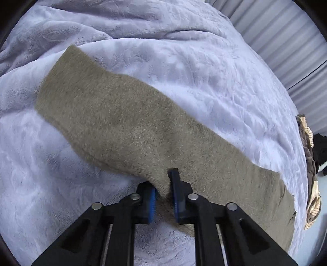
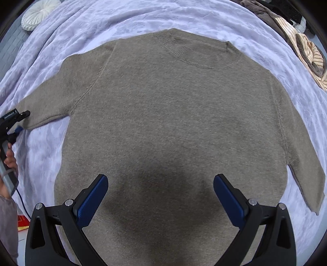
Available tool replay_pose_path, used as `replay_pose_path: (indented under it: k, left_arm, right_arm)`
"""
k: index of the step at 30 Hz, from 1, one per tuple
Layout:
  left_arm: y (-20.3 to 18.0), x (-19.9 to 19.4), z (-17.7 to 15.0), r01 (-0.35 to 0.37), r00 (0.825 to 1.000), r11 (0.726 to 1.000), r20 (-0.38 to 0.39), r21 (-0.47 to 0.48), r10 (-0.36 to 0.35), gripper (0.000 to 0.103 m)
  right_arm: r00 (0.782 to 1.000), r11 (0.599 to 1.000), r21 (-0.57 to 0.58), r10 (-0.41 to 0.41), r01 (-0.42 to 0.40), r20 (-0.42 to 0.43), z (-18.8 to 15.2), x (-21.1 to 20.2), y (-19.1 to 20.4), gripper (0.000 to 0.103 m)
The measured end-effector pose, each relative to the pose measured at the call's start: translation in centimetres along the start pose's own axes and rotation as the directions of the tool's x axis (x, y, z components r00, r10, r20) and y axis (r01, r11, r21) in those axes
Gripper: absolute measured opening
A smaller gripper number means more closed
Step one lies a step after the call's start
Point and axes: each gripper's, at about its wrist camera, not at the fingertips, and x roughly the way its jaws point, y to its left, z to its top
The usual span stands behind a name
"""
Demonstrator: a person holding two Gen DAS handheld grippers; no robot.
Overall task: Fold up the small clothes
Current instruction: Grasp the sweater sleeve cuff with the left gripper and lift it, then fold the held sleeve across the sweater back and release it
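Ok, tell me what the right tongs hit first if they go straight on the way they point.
Most likely the sweater: the open right tongs hang over its lower body, pointing up its front toward the collar. Nothing else shows in that line, though the height above the knit is unclear.

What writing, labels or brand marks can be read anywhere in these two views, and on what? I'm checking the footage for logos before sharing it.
Small white print on a label on the left hand-held gripper, seen in the right wrist view: too small and blurred to read.
Red item at the blanket's edge: any marking is illegible.
Sweater, both views: no tag, print or logo visible.
Nothing else bears text.
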Motion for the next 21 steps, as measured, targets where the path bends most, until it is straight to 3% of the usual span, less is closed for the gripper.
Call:
replay_pose_path:
  k: [4, 7, 10, 15, 18, 21]
  left_arm:
    - [-2.3, -2.2, 0.4, 0.091, 0.993, 0.993, 0.066, 0.077, -0.096, 0.009]
    - [-5.9, -5.1, -0.1, 0.173, 0.974, 0.965, 0.109, 0.199, -0.197, 0.009]
    - [-11.1, -7.0, -1.3, 0.255, 0.949, 0.908, 0.096, 0.332, -0.301, 0.009]
    - [-21.8, -6.9, -6.2, 0.389, 0.902, 0.771, -0.04, 0.504, -0.429, 0.009]
    - [-27.4, -5.4, -11.4, 0.43, 0.894, 0.701, -0.159, 0.568, -0.419, 0.009]
    - [-31.5, -2.1, -16.9, 0.406, 0.913, 0.64, -0.253, 0.652, -0.321, 0.01]
  right_arm:
    - [1.0, 1.0, -0.012, 0.014, -0.014, 0.008, -0.2, -0.2, 0.5, 0.103]
    - [1.0, 1.0, -0.001, 0.024, -0.024, 0.015, -0.3, -0.4, 0.1, 0.103]
    - [0.999, 0.999, 0.026, 0.032, -0.033, 0.025, -0.4, -0.7, -0.9, 0.103]
    - [0.998, 0.995, 0.093, 0.038, -0.043, 0.054, -1.2, -1.7, -3.8, 0.103]
    - [0.997, 0.988, 0.147, 0.035, -0.044, 0.065, -1.7, -1.9, -6.3, 0.103]
    - [0.998, 0.978, 0.207, 0.023, -0.035, 0.056, -2.5, -1.4, -9.2, 0.103]
